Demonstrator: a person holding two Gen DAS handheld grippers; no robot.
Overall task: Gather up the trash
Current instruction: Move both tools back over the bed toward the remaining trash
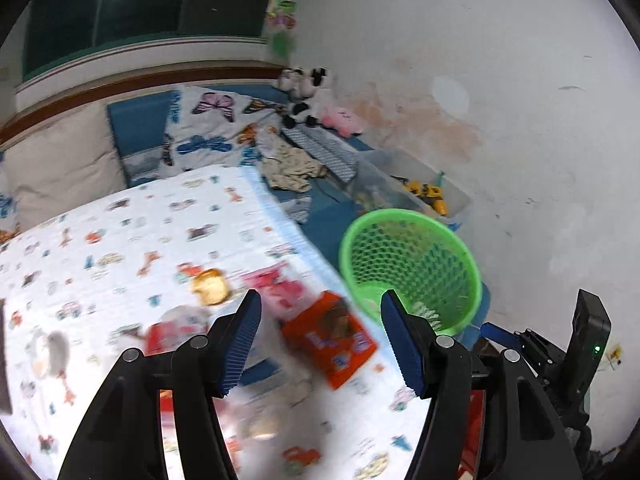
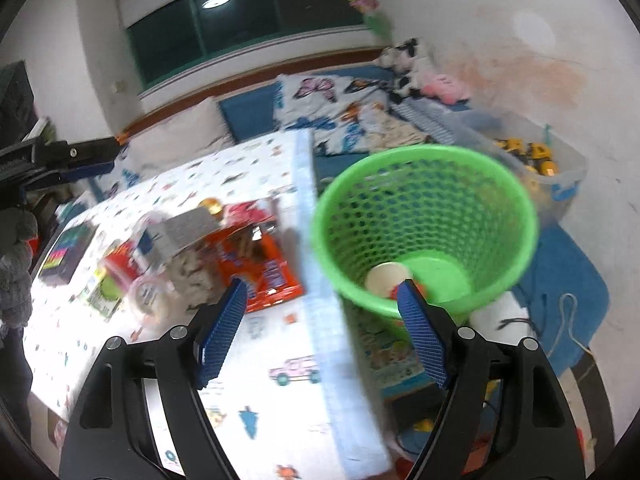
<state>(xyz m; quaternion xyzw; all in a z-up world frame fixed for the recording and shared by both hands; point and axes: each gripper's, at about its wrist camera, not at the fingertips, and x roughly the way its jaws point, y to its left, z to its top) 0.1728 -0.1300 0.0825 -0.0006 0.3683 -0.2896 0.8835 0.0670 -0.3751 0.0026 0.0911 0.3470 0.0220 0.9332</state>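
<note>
Beside the printed bedsheet (image 2: 280, 360), a green mesh wastebasket (image 2: 424, 216) stands on the floor, a paper cup (image 2: 386, 280) lying in its bottom. On the sheet, an orange snack box (image 1: 330, 336) lies among blurred wrappers. Left gripper (image 1: 320, 344) and right gripper (image 2: 320, 328) both hover with jaws spread, nothing between them.

Your right gripper (image 2: 322, 298) shows at lower centre of the frame, jaws apart, nothing between the blue pads (image 2: 224, 330). The green mesh basket (image 2: 424, 184) fills centre right; a pale cup (image 2: 386, 280) lies at its bottom. At centre left, on the patterned cloth (image 2: 256, 360), sits an orange packet (image 2: 260, 272) among blurred litter. Your other gripper (image 2: 76, 160) enters at upper left.
</note>
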